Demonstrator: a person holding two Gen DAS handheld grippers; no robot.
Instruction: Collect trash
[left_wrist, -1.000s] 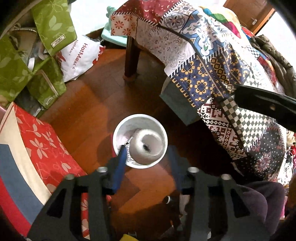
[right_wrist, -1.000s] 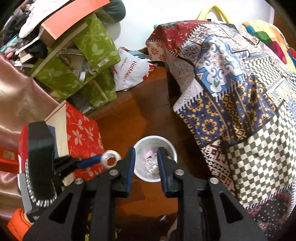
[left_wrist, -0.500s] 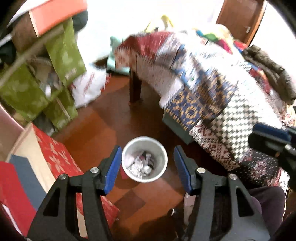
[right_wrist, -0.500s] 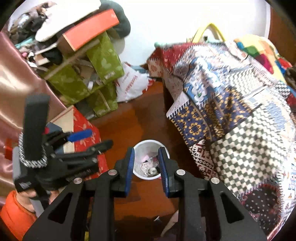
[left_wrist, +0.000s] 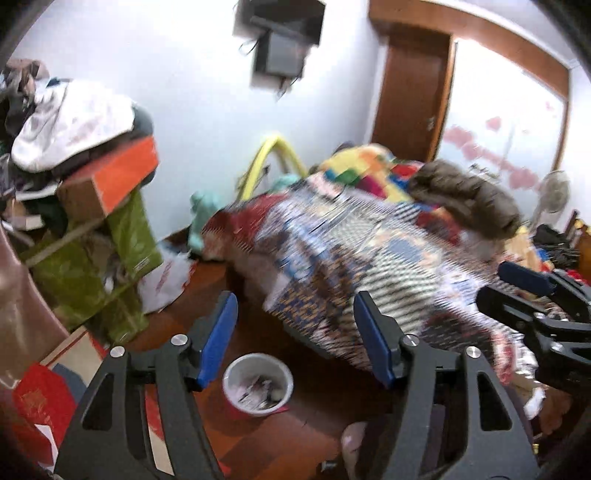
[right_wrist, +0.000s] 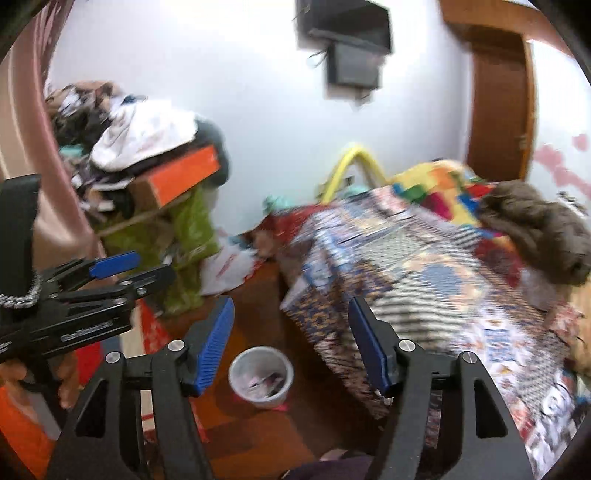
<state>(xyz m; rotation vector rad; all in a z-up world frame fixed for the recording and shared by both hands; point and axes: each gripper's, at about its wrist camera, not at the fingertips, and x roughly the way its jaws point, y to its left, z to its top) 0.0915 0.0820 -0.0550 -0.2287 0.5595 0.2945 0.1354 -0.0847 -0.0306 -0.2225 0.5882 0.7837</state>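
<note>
- White bin (left_wrist: 258, 384) holding scraps stands on the wood floor beside the quilt-draped table (left_wrist: 369, 258).
- Green boxes (left_wrist: 92, 266) lie beyond the bin; writing blurred.
- Left gripper (left_wrist: 295, 336) and right gripper (right_wrist: 291, 336) both spread, empty.

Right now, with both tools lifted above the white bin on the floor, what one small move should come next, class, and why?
Probably swing both tools toward the patchwork-covered bed to look for more rubbish. The left tool and right tool are both open and carry nothing, and the white bin on the wooden floor already holds scraps. No loose trash is clear in these blurred views.
</note>
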